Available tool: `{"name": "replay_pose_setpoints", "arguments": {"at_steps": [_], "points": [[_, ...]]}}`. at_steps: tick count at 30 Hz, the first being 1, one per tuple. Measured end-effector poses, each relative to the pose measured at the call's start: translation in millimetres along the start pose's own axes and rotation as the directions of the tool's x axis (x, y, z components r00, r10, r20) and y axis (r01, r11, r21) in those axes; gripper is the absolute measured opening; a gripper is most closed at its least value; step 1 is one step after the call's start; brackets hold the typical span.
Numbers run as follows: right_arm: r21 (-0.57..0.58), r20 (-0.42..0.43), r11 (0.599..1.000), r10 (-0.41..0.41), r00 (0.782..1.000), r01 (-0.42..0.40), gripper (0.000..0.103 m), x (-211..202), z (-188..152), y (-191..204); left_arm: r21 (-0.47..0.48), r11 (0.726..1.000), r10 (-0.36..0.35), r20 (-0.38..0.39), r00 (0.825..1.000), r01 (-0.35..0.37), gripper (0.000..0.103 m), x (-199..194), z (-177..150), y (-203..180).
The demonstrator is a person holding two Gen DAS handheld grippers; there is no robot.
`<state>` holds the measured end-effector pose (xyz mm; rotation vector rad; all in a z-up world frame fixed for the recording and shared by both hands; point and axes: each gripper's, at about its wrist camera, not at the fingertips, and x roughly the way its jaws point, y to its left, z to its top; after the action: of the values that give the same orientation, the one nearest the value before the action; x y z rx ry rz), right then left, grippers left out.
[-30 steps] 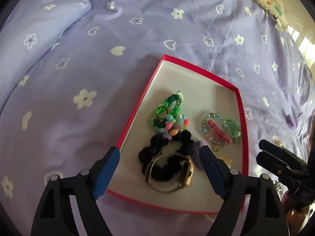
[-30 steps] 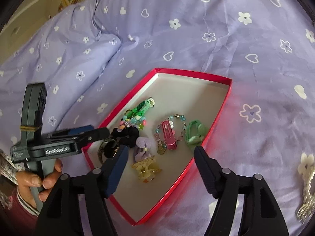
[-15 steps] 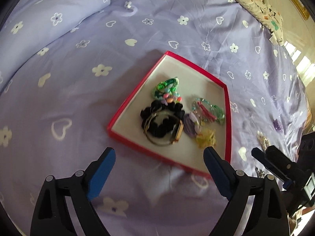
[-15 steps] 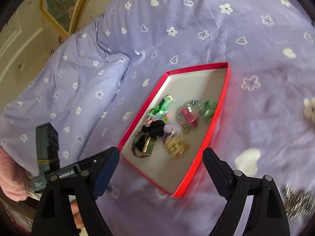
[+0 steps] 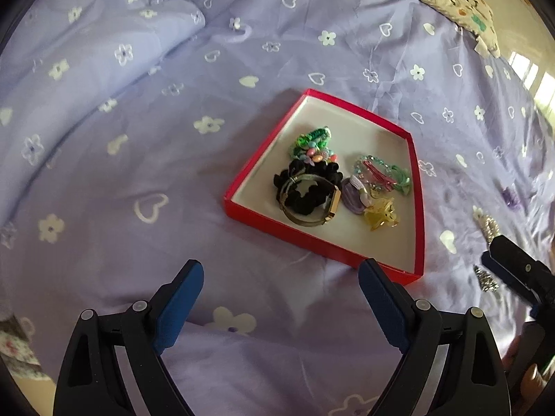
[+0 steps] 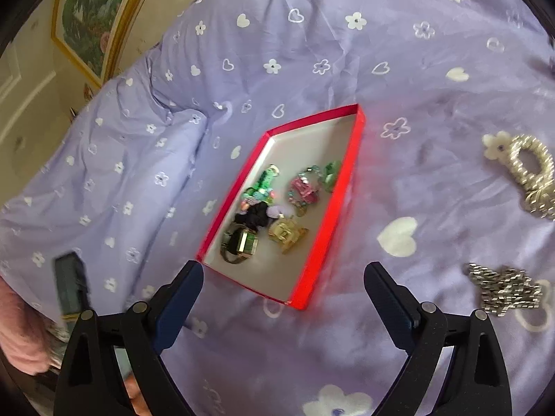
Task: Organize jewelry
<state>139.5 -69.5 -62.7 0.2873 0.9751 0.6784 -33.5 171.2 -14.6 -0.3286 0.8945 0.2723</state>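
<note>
We see a shallow red box with a pale lining, resting on a lilac bedspread printed with white hearts and flowers, just right of centre in the left wrist view. Inside it lie a black scrunchie with a gold watch on top of it, a green beaded piece, a pink hair clip, a purple bow and a yellow claw clip. Outside the box, in the right wrist view, a pearl scrunchie sits at the right edge and a silver sparkly piece lies at lower right. The silver piece lies just right of the right gripper, so we judge that hand the nearer one for fetching it; the box's long axis runs away from both tools. The left gripper hangs below the box's near edge. Both tools have their blue pads spread wide, holding nothing. We can read no writing or brand anywhere.
</note>
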Motion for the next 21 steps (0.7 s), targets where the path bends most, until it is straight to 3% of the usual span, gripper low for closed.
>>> {"name": "replay_pose_setpoints", "arguments": {"at_steps": [5,9,11,12,16,21], "points": [[-0.167,0.072,0.972,-0.155,0.985,0.165,0.095,-11.7,-0.6,24.5,0.073,0.995,0.057,0.057,0.997,-0.061,0.091,-19.9,2.2,-12.7],[-0.282,0.158,0.926,-0.212,0.964,0.25,0.095,-29.0,4.0,46.2,0.108,0.987,0.109,0.123,0.986,-0.123,0.092,-40.3,5.0,-16.8],[-0.334,0.202,0.903,-0.211,0.956,0.27,0.095,-40.9,7.1,57.5,0.111,0.986,0.105,0.161,0.981,-0.123,0.103,-51.9,5.6,-15.7],[-0.36,0.212,0.893,-0.203,0.956,0.27,0.1,-43.9,8.3,62.8,0.111,0.986,0.102,0.172,0.98,-0.122,0.102,-54.8,5.2,-15.3],[-0.38,0.138,0.896,-0.192,0.972,0.231,0.103,-31.9,8.1,65.5,0.113,0.982,0.13,0.159,0.979,-0.149,0.102,-45.4,0.2,-16.4],[-0.365,0.076,0.901,-0.222,0.972,0.234,0.103,-6.2,-4.9,59.1,0.123,0.978,0.148,0.145,0.978,-0.167,0.102,-29.1,-6.8,-19.8]]}}
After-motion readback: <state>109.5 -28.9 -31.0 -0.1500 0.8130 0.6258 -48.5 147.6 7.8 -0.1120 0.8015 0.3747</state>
